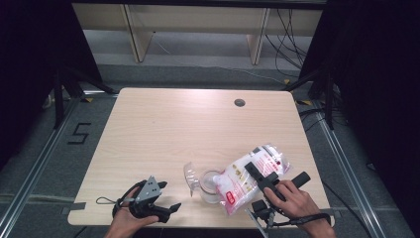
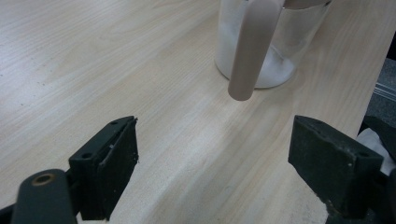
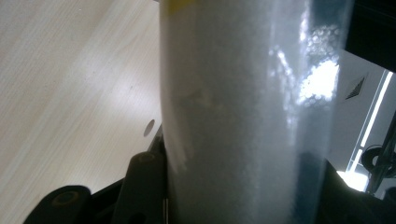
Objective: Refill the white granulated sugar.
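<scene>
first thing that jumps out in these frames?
The bag of white powder, near the table's front right edge: the right tool clamps it and tips its mouth over a clear jar that already holds some white powder. The left tool rests at the front left with its jaws wide apart and nothing between them. The jar has a tan handle on the side facing the left tool.

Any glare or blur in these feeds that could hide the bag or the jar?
High view: a bright wash on the table far side, bag readable. Left gripper view: sharp, jar cut off at top. Right gripper view: bag too close, soft, with glare patches on its plastic.
</scene>
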The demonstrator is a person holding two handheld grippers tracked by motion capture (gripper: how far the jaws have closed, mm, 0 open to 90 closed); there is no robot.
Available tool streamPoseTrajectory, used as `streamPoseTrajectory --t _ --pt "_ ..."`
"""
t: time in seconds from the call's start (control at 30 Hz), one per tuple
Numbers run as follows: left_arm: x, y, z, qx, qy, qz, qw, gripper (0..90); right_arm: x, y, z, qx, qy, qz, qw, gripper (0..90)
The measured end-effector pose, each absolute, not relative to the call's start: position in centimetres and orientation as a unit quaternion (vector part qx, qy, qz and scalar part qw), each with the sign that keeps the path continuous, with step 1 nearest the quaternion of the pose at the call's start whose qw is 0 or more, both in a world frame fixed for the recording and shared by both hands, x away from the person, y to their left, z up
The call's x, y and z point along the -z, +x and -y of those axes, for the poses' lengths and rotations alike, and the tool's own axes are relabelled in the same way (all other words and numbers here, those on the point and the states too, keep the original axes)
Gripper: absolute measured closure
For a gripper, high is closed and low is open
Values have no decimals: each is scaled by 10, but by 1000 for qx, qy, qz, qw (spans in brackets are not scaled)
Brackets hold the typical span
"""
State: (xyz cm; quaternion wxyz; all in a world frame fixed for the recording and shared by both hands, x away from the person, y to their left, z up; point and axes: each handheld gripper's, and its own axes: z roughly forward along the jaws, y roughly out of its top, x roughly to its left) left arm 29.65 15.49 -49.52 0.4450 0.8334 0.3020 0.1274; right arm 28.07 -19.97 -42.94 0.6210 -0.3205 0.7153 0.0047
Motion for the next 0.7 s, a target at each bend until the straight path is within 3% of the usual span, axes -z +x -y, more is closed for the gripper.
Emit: streamPoseTrajectory --t 0.7 --pt "495 296 -155 -131 832 -305 445 154 430 280 201 -4 -311 -719 622 635"
